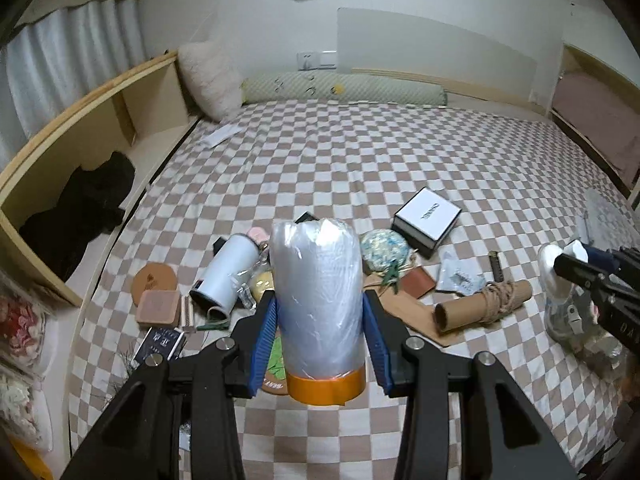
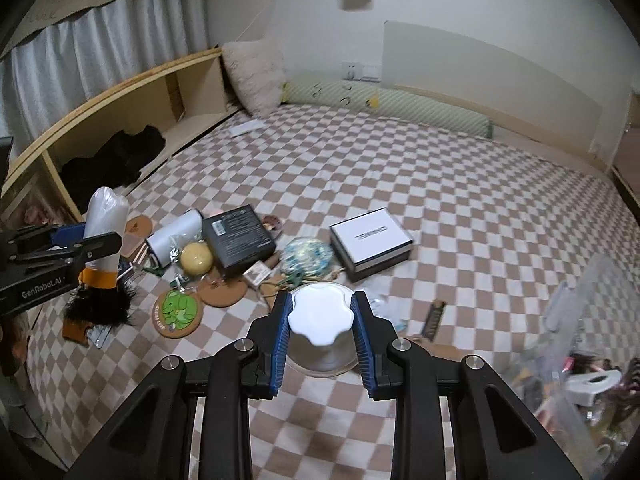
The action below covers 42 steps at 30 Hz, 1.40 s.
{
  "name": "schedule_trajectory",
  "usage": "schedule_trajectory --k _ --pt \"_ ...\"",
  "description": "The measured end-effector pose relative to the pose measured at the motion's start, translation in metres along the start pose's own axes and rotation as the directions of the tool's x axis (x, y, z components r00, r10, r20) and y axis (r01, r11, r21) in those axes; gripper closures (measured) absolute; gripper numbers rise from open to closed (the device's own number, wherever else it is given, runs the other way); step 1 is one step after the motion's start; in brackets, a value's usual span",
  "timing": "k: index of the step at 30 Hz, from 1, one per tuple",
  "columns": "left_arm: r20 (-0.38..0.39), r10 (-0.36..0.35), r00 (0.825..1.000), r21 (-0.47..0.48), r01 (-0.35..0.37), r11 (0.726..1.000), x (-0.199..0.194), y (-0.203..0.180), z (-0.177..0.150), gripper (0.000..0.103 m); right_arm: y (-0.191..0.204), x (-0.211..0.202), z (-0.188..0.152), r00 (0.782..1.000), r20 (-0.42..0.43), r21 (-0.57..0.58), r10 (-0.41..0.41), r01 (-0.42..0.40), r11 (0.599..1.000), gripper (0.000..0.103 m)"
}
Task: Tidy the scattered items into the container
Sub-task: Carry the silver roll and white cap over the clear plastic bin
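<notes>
You're in a bedroom at home: a checkered bed sheet [image 1: 360, 168] fills the view, a fluffy pillow [image 1: 208, 76] at eleven o'clock, a long green bolster [image 1: 344, 90] at twelve against the wall, and curtains [image 1: 72, 56] above a wooden bedside shelf [image 1: 100, 120] at ten.

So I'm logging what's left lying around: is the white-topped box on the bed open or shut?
Shut: the white-topped box has its lid seated flush on the dark base, nothing showing inside.
</notes>
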<state>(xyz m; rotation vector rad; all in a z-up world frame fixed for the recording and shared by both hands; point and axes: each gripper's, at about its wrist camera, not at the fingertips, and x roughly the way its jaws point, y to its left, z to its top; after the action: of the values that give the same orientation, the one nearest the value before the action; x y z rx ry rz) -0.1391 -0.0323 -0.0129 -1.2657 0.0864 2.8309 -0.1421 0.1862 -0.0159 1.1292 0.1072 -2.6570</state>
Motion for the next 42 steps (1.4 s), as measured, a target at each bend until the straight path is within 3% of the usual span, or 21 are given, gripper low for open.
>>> schedule_trajectory --k 21,31,42 --pt "0.092 -0.164 0.982 0.119 0.152 0.981 -0.020 -0.105 0.041 0.061 -0.123 -0.100 -0.018 0.974 0.128 0.192 -0.188 0.162 0.968 0.073" --pt "0.112 -0.267 0.957 0.183 0.244 0.952 -0.030 -0.174 0.055 0.061 -0.186 -0.147 -0.050 0.953 0.146 0.332 -0.264 0.204 0.921 0.073" --pt "0.106 -0.371 0.923 0.260 0.334 0.906 -0.036 -0.252 0.056 0.061 -0.259 -0.184 -0.108 0.936 0.097 0.474 -0.338 0.255 0.843 0.073"
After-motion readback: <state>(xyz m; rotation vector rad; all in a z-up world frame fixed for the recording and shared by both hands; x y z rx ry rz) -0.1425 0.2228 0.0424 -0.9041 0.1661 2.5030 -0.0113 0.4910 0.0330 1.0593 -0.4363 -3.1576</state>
